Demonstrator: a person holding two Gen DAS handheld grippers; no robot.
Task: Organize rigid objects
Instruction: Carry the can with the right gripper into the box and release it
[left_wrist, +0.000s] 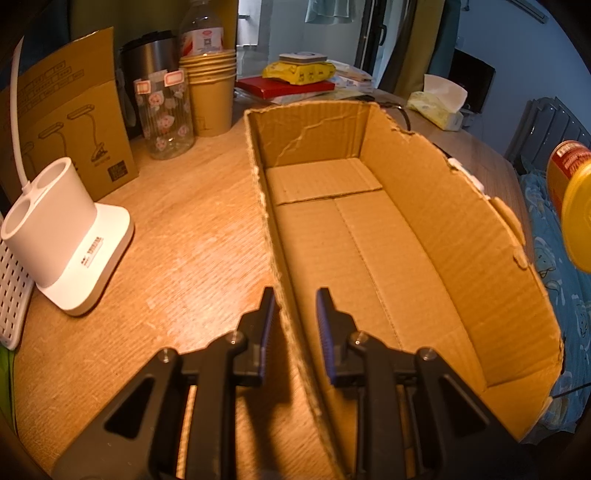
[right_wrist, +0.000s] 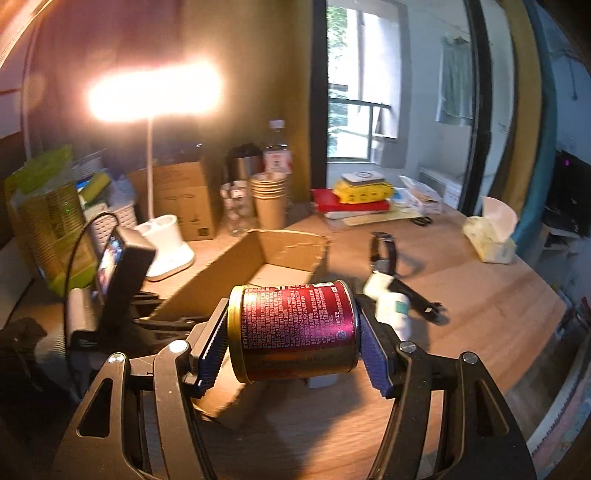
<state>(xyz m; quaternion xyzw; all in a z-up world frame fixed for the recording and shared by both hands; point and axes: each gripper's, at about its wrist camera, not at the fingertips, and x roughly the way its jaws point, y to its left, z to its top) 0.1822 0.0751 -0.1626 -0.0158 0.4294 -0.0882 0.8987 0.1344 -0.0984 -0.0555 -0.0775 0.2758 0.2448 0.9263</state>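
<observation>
An open cardboard box (left_wrist: 443, 221) lies on the wooden desk (left_wrist: 184, 240), and its inside is bare. My left gripper (left_wrist: 295, 306) straddles the box's near left wall and is shut on it. A red and gold can (right_wrist: 295, 325) lies sideways in my right gripper (right_wrist: 291, 326), whose blue pads press on the can's two ends. This gripper holds the can above the desk, just right of the box (right_wrist: 291, 247). The same can (left_wrist: 570, 192) shows at the right edge of the left wrist view. A small white bottle (right_wrist: 393, 310) lies on the desk behind the can.
Left of the box stand a white lamp base (left_wrist: 66, 229), a flowered glass jar (left_wrist: 166, 114) and stacked paper cups (left_wrist: 212, 92). A red book (left_wrist: 284, 86) and a tissue pack (left_wrist: 439, 107) sit behind. A black wristwatch (right_wrist: 384, 251) lies right of the box.
</observation>
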